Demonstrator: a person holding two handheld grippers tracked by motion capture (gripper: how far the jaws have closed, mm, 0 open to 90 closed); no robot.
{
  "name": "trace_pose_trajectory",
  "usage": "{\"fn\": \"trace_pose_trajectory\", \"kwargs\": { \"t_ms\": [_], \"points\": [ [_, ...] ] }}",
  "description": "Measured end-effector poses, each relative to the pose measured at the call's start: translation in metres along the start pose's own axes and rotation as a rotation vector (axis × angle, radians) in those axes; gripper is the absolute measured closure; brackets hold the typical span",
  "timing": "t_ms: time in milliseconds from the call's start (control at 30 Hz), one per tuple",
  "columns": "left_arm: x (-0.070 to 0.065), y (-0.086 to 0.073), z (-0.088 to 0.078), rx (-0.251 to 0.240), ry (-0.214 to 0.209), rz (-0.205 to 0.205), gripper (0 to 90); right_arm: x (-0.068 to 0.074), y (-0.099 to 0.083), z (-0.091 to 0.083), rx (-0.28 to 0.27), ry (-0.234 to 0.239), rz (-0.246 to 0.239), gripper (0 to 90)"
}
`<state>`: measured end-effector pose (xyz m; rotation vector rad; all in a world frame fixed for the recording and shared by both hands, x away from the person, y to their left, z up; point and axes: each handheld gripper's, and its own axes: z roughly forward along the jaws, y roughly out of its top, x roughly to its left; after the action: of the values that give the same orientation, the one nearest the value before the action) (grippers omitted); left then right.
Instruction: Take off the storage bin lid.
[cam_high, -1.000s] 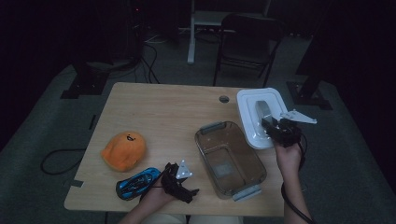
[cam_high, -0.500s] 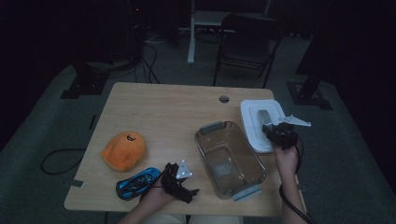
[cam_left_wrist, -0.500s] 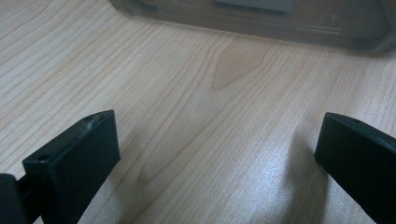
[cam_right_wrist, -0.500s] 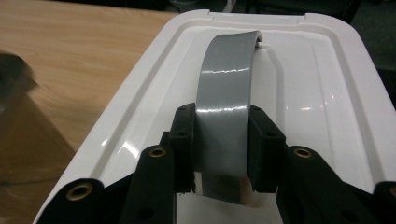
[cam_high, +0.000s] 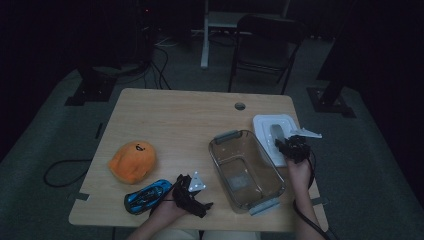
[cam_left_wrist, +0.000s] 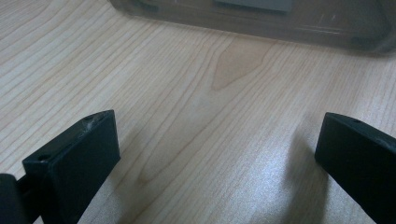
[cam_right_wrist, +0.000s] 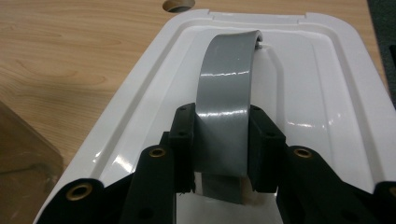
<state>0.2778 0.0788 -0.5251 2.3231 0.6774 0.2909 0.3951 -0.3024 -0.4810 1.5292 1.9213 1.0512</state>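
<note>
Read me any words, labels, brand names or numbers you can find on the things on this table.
None can be read.
Orange plush toy: a small dark mark on top, too blurred to tell.
Blue toy car: no legible marking.
White lid with its grey handle: plain.
Clear container: plain.

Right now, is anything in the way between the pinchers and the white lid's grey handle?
No. The right gripper is already shut on the arched grey handle of the white plastic lid; nothing sits between them.
</note>
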Motion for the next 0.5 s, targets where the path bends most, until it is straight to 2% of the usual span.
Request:
{"fn": "trace_pose_trajectory", "kwargs": {
  "t_ms": [200,500],
  "points": [
    [0.0,0.0,0.0,0.0,0.0,0.0,0.4,-0.002,-0.015,0.017,0.052,-0.005,0.011,67.4],
    [0.0,0.0,0.0,0.0,0.0,0.0,0.4,-0.004,-0.025,0.022,0.067,-0.009,0.026,65.8]
  ]
}}
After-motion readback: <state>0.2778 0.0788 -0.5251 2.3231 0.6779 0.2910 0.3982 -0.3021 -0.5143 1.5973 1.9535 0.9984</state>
